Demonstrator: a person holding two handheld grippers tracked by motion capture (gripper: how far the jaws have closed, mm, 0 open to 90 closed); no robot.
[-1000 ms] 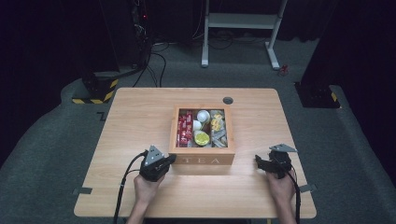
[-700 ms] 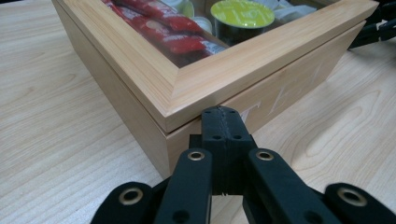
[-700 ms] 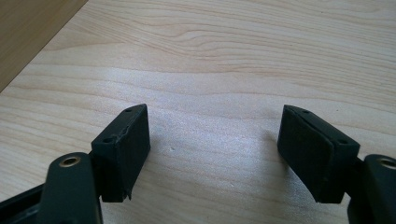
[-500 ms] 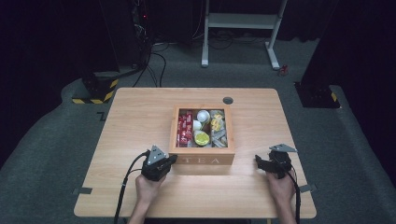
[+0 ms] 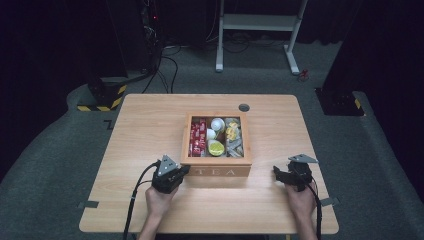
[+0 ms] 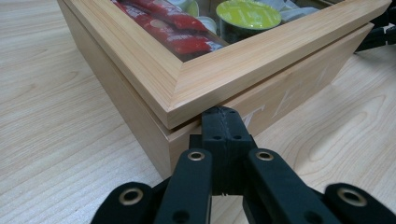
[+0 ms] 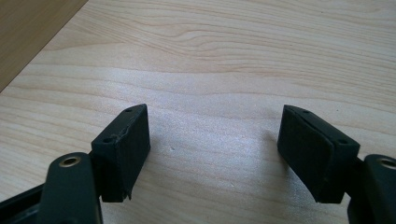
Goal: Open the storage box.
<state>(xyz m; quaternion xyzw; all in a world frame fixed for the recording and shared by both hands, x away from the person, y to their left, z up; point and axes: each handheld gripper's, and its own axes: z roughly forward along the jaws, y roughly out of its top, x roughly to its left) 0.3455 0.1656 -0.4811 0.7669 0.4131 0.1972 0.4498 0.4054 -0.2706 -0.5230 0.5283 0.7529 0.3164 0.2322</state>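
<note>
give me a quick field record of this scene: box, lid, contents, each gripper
box: wooden tea box lettered TEA, mid-table
lid: window-framed lid down on the box
contents: red sachets, yellow-topped capsule, white capsules, pale packets
left gripper: jaws shut, tips at the box's near-left corner just under the lid edge
right gripper: jaws open over bare table, right of the box, holding nothing

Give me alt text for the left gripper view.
The left gripper, jaws shut, has its tip under the lid's overhang at the near corner of a wooden tea box. Red packets and a yellow-green capsule show through the lid.
</note>
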